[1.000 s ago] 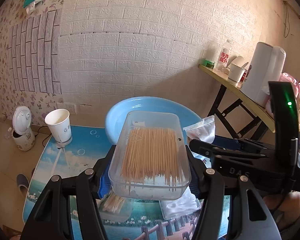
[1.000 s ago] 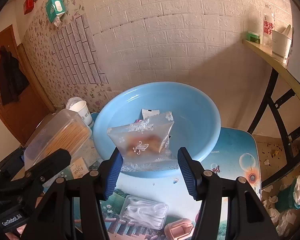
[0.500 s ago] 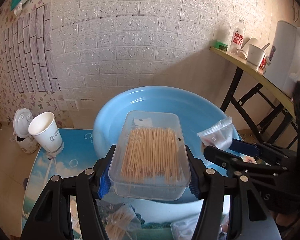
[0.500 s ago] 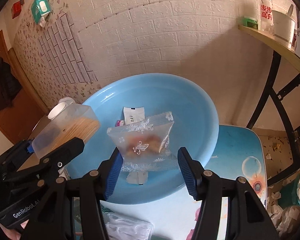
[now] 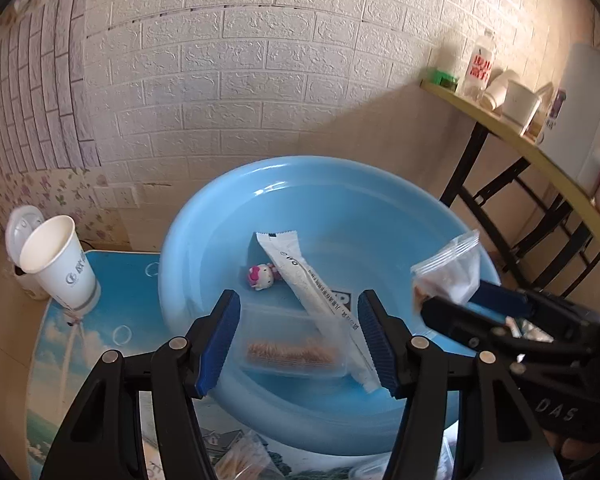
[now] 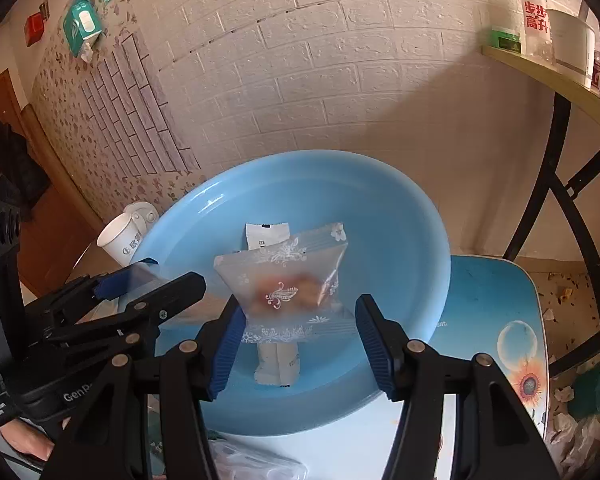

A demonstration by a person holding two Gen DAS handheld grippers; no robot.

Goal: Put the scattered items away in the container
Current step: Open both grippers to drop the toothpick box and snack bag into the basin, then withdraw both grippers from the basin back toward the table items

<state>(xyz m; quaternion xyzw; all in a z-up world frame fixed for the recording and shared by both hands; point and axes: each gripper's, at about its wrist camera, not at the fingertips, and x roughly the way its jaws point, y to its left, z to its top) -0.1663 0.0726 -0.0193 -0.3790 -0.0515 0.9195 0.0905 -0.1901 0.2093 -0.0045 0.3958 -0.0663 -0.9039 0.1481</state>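
Note:
A big blue basin [image 5: 380,168] [image 6: 420,208] sits on the table and holds a long white sachet [image 5: 316,296] [image 6: 266,234] and a small pink-and-white cat figure [image 5: 262,276]. The clear toothpick box [image 5: 292,344], blurred, lies low in the basin below my left gripper [image 5: 298,336] [image 6: 168,276], whose blue pads stand apart from it, open. My right gripper [image 6: 296,340] [image 5: 428,304] hangs over the basin's right side, shut on a frosted snack bag [image 6: 284,280] [image 5: 448,272].
A white paper cup [image 5: 56,264] [image 6: 120,236] stands left of the basin on the blue picture-printed tabletop [image 6: 488,300]. A bag of toothpicks [image 5: 244,460] and a clear plastic pack [image 6: 252,460] lie near the front edge. A shelf on black legs [image 5: 520,140] is at right.
Both grippers moved forward and down over the basin. The toothpick box, held between the left pads before, has dropped out into the basin. The snack bag stays in the right gripper.

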